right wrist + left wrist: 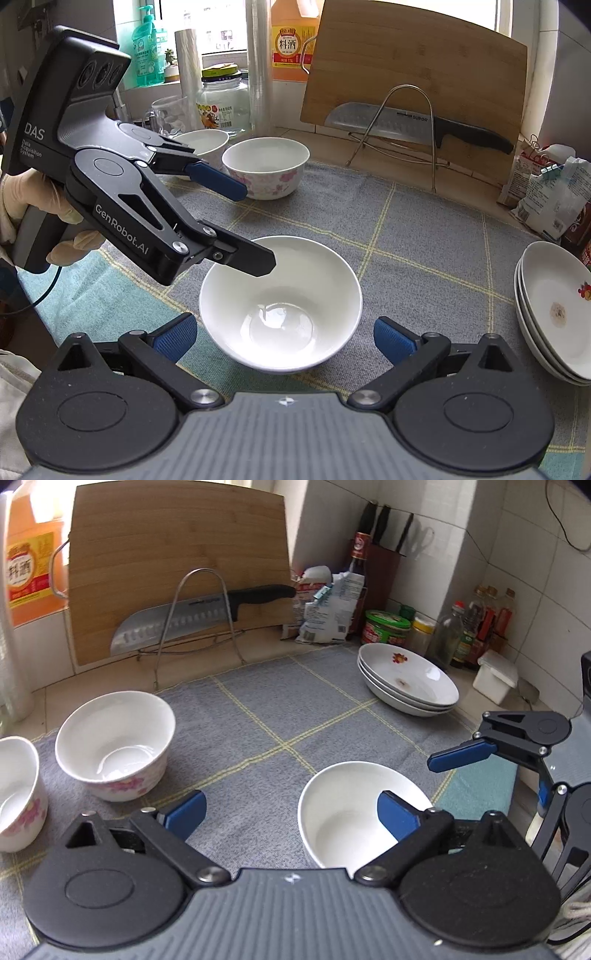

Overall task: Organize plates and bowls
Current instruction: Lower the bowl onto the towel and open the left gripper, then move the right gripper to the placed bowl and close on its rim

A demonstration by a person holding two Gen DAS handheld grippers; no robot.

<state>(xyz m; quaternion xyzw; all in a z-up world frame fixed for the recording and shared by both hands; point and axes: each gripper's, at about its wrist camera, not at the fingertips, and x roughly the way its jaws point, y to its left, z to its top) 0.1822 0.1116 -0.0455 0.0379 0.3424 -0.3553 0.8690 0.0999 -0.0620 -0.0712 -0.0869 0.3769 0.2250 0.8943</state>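
Two claws spread wide, left claw, right claw, plain white bowl empty between.

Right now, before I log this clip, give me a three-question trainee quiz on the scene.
1. True or false: the plain bowl is gripped by the right gripper.
2. How many plates are in the plate stack?
3. Where does the knife rest? A) on the mat B) in the wire rack against the cutting board C) in a flowered bowl

Key: 1 false, both grippers are open; 2 three; 3 B.
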